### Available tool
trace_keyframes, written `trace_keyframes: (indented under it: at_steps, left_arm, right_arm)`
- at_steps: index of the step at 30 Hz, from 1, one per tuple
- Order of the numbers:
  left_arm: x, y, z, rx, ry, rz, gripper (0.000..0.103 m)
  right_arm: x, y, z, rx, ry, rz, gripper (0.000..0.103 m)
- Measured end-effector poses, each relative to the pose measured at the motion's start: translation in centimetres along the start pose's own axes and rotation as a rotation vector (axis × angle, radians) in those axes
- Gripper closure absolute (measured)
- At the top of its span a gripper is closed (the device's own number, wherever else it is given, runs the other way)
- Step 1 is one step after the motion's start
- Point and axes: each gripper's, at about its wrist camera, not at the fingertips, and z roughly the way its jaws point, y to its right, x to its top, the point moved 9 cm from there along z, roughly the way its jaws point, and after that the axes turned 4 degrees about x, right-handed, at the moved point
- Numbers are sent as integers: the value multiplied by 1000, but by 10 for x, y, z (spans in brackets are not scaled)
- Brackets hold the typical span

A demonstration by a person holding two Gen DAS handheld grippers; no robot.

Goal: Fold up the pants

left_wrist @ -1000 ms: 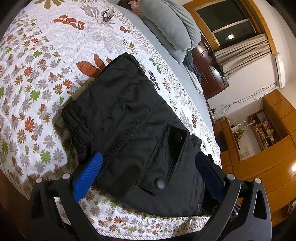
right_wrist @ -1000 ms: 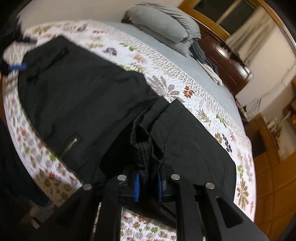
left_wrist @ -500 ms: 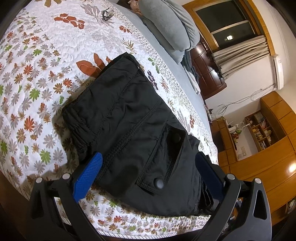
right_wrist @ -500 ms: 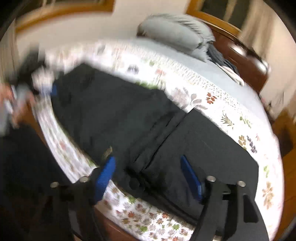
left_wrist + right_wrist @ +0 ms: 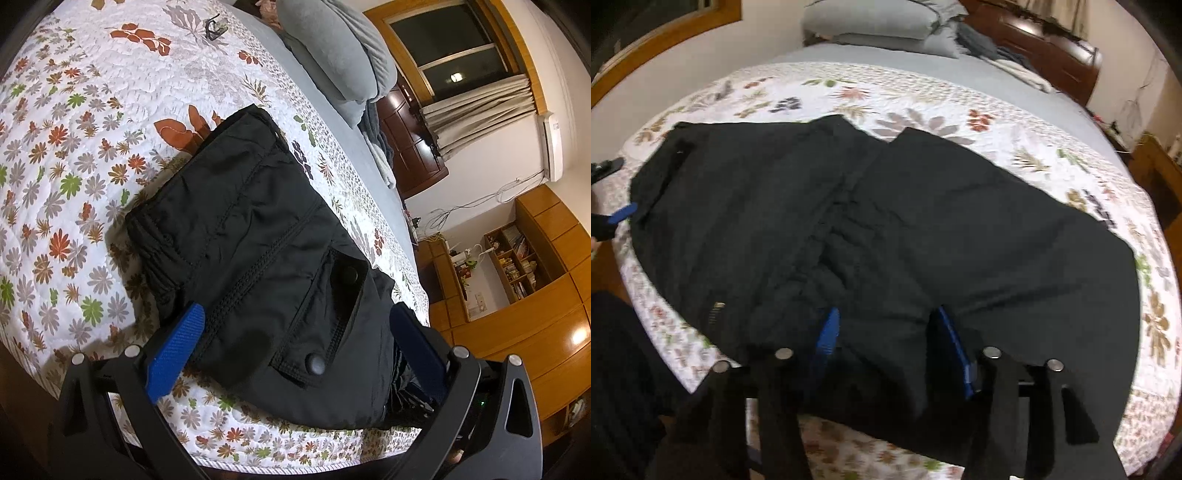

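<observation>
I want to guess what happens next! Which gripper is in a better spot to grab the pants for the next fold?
Probably the right gripper: its jaws have just been closing, with the bunched middle of the black pants between them. The left gripper stands wide open over the pocket end.

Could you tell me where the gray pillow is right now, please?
The gray pillow lies at the far end of the bed, top centre in both wrist views, on the gray sheet beyond the floral quilt and the black pants.
</observation>
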Motion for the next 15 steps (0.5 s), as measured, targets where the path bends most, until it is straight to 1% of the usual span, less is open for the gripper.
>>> trace_keyframes:
  at_steps: [1,2,4,7,9,11,12,14,15]
  left_arm:
    - [0,0,0,1,0,0,3]
    - [0,0,0,1,-1,0,3]
    - [1,-1,1,0,-3,0,3]
    - [1,-1,1,-3,-1,-3,3]
    - [2,-1,2,-4,-1,-5,3]
    - [3,-2,1,-7,0,-9,3]
    - [3,-2,2,-12,1,-11,3]
    - [4,-4,0,-23,0,-15,3]
    - [5,-4,-2,-29,-4,-22,3]
  right_arm:
    - [-1,-5,-2,43,-3,8,49]
    - [-3,-8,-2,67,-9,7,49]
    - [2,-9,-6,69,-6,-20,51]
    - [20,-7,-24,113,33,-9,52]
    - [36,4,-27,106,50,10,52]
    - [54,28,-18,69,52,60,52]
    - [58,34,-13,66,50,79,52]
    - [63,45,7,49,10,92,51]
    - [60,45,19,50,-31,81,50]
